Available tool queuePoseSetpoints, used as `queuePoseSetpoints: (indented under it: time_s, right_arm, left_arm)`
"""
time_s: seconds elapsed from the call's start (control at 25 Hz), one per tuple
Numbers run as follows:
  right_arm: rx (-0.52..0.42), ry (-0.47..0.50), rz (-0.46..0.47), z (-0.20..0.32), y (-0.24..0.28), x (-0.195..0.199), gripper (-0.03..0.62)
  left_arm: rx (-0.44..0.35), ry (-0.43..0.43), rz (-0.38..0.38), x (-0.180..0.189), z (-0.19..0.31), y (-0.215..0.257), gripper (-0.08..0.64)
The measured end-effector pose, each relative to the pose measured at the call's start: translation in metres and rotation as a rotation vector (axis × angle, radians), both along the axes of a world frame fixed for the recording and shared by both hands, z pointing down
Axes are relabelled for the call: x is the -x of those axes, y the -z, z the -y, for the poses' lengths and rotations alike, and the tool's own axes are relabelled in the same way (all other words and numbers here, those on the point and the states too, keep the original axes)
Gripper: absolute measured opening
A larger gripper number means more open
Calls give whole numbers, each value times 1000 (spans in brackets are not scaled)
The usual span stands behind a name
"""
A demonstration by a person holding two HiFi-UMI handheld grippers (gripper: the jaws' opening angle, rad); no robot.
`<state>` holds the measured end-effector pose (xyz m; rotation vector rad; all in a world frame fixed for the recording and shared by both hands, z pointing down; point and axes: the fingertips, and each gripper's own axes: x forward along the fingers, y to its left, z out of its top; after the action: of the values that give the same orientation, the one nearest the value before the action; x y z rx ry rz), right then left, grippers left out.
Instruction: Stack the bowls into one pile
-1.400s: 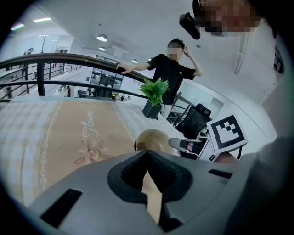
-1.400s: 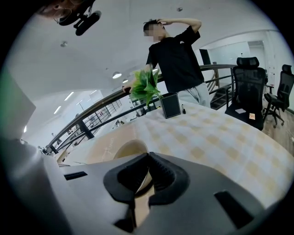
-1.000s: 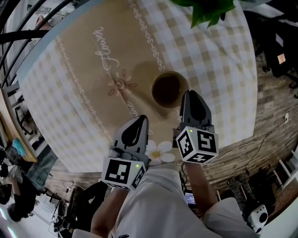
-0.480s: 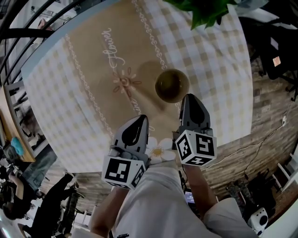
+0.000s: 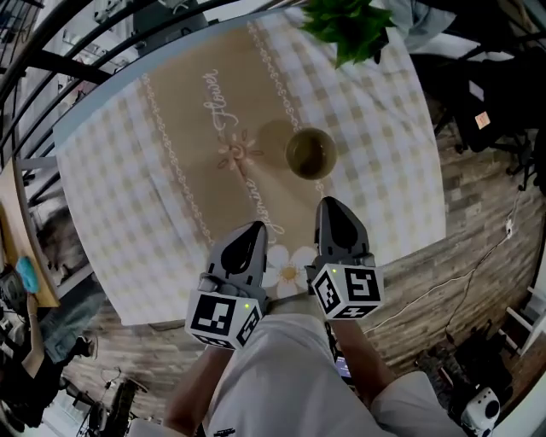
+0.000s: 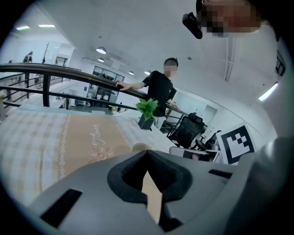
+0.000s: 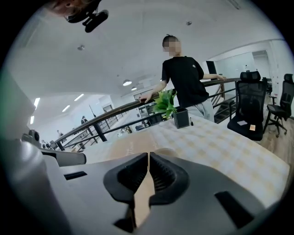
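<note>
The table fills most of the head view, covered by a checked cloth with a tan printed band running from 11 o'clock toward 5 o'clock. In your right gripper view, a person stands at the far side of the table with one hand on the railing. A potted plant sits at the table's far edge, at 12 o'clock in the head view. Your left gripper hangs over the near edge of the table at 6 o'clock. Its jaws are closed with nothing between them. Your right gripper is just beside it, at 3 o'clock from the left one, with its jaws likewise pressed together and empty. The bowls show as one round brown form on the tan band, near the table's centre. It lies at 12 o'clock from the right gripper and apart from both grippers. You cannot tell how many bowls it contains.
</note>
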<state>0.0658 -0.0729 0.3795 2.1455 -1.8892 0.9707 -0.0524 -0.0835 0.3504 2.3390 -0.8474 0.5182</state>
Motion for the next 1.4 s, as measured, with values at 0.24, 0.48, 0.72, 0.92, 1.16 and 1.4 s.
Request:
queuePoseSetpoints:
  time_s: [0.24, 0.48, 0.72, 0.92, 1.16, 1.4]
  right_arm:
    - [-72, 34, -4, -36, 45, 40, 40]
    - [-112, 62, -42, -76, 85, 89, 39]
    - [-154, 100, -58, -115, 125, 143, 38]
    - [-189, 110, -67, -143, 152, 182, 38]
    - [-243, 131, -80, -179, 179, 229, 38]
    - [-260, 175, -111, -222, 180, 286, 38]
  left_arm:
    - [-37, -33, -46, 29, -38, 34, 18]
    - [-97, -47, -85, 72, -77, 73, 18]
    - [-137, -65, -102, 121, -117, 106, 18]
    - [-176, -75, -124, 156, -145, 133, 18]
    - [-226, -107, -138, 193, -176, 153, 18]
    - [-276, -155, -134, 226, -209, 161, 18]
